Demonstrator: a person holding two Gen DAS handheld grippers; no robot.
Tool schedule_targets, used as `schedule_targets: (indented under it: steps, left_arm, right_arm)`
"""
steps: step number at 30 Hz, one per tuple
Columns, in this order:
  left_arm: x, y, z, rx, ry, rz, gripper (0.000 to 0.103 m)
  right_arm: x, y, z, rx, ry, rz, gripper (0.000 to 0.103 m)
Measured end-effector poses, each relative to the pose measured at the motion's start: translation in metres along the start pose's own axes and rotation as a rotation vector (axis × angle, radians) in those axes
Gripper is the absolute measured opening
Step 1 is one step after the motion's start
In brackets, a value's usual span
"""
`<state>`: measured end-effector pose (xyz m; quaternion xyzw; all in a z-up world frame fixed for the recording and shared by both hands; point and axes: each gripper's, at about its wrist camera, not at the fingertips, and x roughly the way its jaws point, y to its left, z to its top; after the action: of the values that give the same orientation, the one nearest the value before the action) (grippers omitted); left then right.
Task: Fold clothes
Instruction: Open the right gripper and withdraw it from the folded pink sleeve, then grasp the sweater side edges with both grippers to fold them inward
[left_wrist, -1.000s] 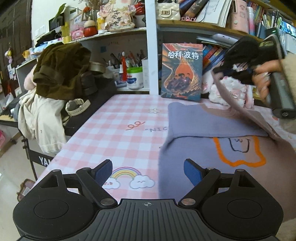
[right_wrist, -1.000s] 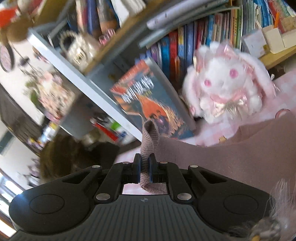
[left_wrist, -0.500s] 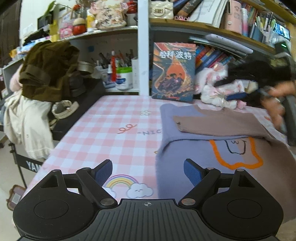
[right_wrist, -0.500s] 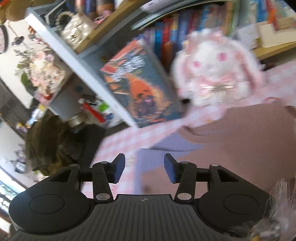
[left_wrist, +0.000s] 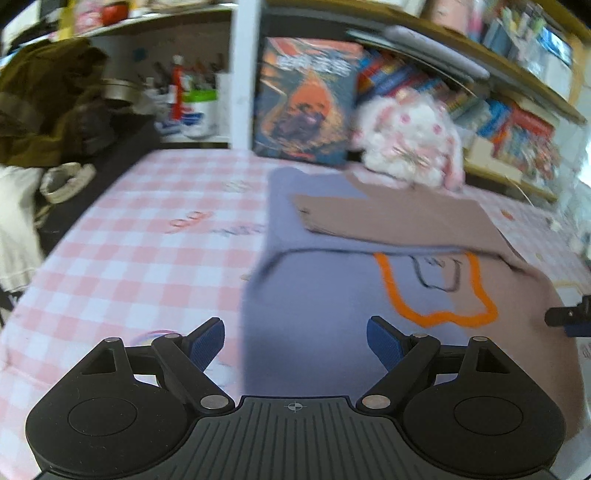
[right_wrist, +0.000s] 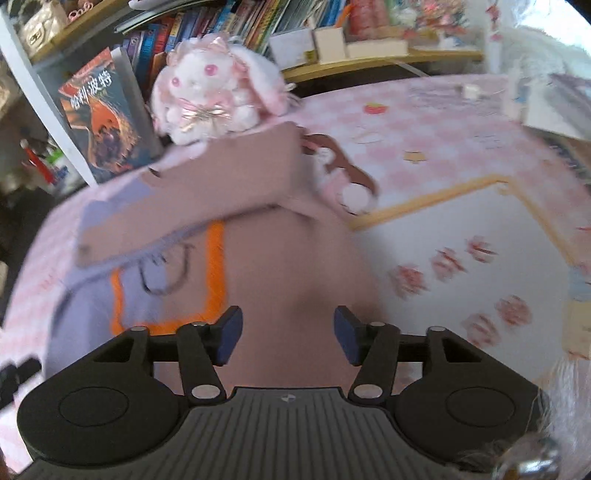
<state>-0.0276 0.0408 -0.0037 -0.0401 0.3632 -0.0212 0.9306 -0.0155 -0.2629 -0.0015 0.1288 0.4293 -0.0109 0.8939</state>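
Sweater (left_wrist: 332, 295), lavender and dusty pink w/ an orange-outlined motif, lies flat on the pink checked tablecloth (left_wrist: 147, 258), directly under and ahead of both tools. Left gripper (left_wrist: 295, 345): jaws spread wide, nothing btwn them, blue pads hanging over the sweater's lavender left edge where it meets the cloth. Right gripper (right_wrist: 288, 336): jaws parted about halfway, having just been opening; nothing btwn the pads, which hover over the pink body w/o pressing on it. Just ahead of both, one pink sleeve (right_wrist: 192, 210) lies folded across the chest, its cuff toward the lavender side. Beyond the sleeve, at the table's far edge: white-and-pink plush rabbit (right_wrist: 214, 96), touching or just behind the sweater's top (cannot tell which), and beside it an upright book (left_wrist: 306, 99) w/ an orange-and-blue cover against the bookshelf. Far left of the left gripper: dark olive garment (left_wrist: 40, 107) heaped beside the table. Both views motion-blurred.
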Motion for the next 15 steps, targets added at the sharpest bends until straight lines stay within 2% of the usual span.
schedule_targets:
  steps: [5,11,15]
  left_arm:
    - [-0.008,-0.024,-0.005,0.037,-0.010,-0.031,0.087]
    - [-0.025,-0.044,-0.015,0.033,-0.007,0.003,0.087]
    - [-0.041,-0.058,-0.035,0.040,0.017,0.022,0.087]
  right_arm:
    - [-0.019,-0.009,-0.022,-0.053,-0.012,-0.047,0.063]
    - [-0.032,-0.020,-0.035,-0.105,-0.014,-0.041,0.070]
    - [-0.045,-0.028,-0.048,-0.140,-0.019,-0.022,0.072]
